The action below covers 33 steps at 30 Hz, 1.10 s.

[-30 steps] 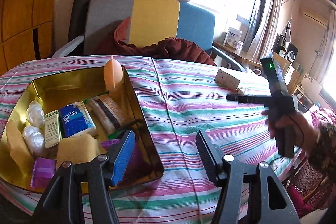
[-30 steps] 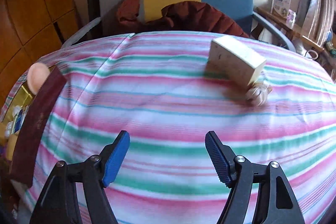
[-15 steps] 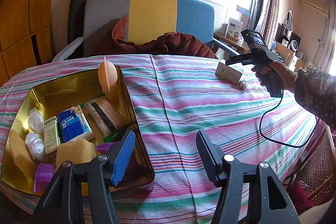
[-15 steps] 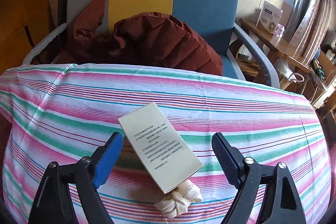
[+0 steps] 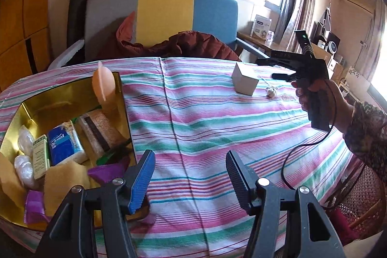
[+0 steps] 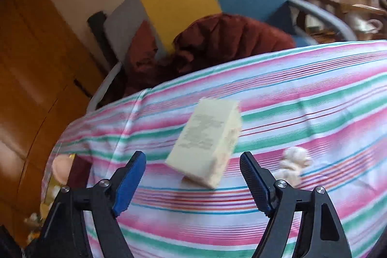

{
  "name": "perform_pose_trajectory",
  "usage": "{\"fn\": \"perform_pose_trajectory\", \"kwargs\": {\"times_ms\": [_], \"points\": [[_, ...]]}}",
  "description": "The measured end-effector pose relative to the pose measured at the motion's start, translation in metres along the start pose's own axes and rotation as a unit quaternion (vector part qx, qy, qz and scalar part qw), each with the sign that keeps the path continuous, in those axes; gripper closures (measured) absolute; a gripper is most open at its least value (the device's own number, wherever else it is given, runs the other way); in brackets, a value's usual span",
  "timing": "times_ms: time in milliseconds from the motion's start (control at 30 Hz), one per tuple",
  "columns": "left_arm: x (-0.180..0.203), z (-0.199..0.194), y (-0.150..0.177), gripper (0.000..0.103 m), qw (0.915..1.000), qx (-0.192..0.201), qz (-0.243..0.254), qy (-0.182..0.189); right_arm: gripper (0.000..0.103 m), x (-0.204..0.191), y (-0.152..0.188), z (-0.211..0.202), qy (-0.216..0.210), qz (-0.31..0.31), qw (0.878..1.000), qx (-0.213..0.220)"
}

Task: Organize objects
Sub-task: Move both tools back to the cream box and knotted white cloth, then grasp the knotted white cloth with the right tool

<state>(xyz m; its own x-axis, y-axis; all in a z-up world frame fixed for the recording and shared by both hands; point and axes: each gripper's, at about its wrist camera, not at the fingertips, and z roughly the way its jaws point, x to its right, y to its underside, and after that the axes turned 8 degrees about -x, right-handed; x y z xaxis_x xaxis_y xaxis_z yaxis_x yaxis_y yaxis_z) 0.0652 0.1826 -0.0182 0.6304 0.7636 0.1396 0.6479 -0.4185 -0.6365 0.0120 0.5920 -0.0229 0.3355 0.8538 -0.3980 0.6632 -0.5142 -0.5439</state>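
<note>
Lying flat, cream box [image 6: 205,144] — long axis diagonal, near-left to far-right.

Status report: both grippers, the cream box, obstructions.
Left gripper open, empty, beside gold tin. Right gripper closing, nothing gripped, cream box ahead on striped cloth. White knotted bundle beside box.

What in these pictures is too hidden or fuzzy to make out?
- Box, right view: print lost to motion blur.
- White bundle, right view: blurred; too small in the left view.
- Tin, left view: near corner hidden behind the left gripper.
- Tin, right view: cut off by the left edge.
</note>
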Motion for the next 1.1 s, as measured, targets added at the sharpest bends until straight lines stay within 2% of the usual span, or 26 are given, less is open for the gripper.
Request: {"fn": "perform_pose_trajectory", "kwargs": {"times_ms": [33, 100, 167, 333, 467, 533, 567, 600, 667, 933, 1000, 1100], "points": [[0.001, 0.001, 0.0, 0.041, 1.0, -0.001, 0.0, 0.004, 0.022, 0.01, 0.003, -0.009, 0.045, 0.015, 0.998, 0.027], [0.003, 0.003, -0.001, 0.041, 1.0, -0.003, -0.001, 0.008, 0.022, 0.024, 0.005, -0.015, 0.129, 0.023, 0.99, 0.044], [0.005, 0.005, -0.002, 0.041, 0.9999, -0.005, -0.001, 0.012, 0.023, 0.035, 0.01, -0.011, 0.173, 0.022, 0.984, 0.035], [0.011, 0.009, -0.004, 0.042, 0.9998, -0.015, 0.004, 0.014, 0.033, 0.042, 0.012, 0.015, 0.166, 0.013, 0.986, 0.01], [0.015, 0.011, -0.006, 0.041, 0.9997, -0.018, 0.013, 0.009, 0.048, 0.043, 0.016, 0.032, 0.161, 0.007, 0.987, -0.002], [0.016, 0.014, -0.009, 0.041, 0.9996, -0.022, 0.015, 0.01, 0.054, 0.041, 0.021, 0.042, 0.173, 0.002, 0.985, -0.014], [0.017, 0.016, -0.011, 0.041, 0.9995, -0.025, 0.015, 0.013, 0.057, 0.041, 0.022, 0.043, 0.18, -0.002, 0.984, -0.011], [0.018, 0.019, -0.013, 0.041, 0.9994, -0.026, 0.015, 0.016, 0.065, 0.039, 0.023, 0.042, 0.181, -0.005, 0.983, -0.006], [0.021, 0.026, -0.021, 0.041, 0.9993, -0.029, 0.012, 0.023, 0.07, 0.038, 0.026, 0.041, 0.184, -0.007, 0.983, -0.002], [0.048, 0.075, -0.069, 0.041, 0.9968, -0.051, 0.006, 0.062, 0.071, 0.038, 0.045, 0.021, 0.207, 0.022, 0.978, 0.026], [0.058, 0.097, -0.086, 0.032, 0.9946, -0.073, 0.007, 0.074, 0.071, 0.045, 0.05, 0.015, 0.212, 0.046, 0.976, 0.032], [0.076, 0.128, -0.11, 0.031, 0.9919, -0.095, 0.012, 0.084, 0.071, 0.059, 0.056, 0.006, 0.212, 0.089, 0.972, 0.041]]}}
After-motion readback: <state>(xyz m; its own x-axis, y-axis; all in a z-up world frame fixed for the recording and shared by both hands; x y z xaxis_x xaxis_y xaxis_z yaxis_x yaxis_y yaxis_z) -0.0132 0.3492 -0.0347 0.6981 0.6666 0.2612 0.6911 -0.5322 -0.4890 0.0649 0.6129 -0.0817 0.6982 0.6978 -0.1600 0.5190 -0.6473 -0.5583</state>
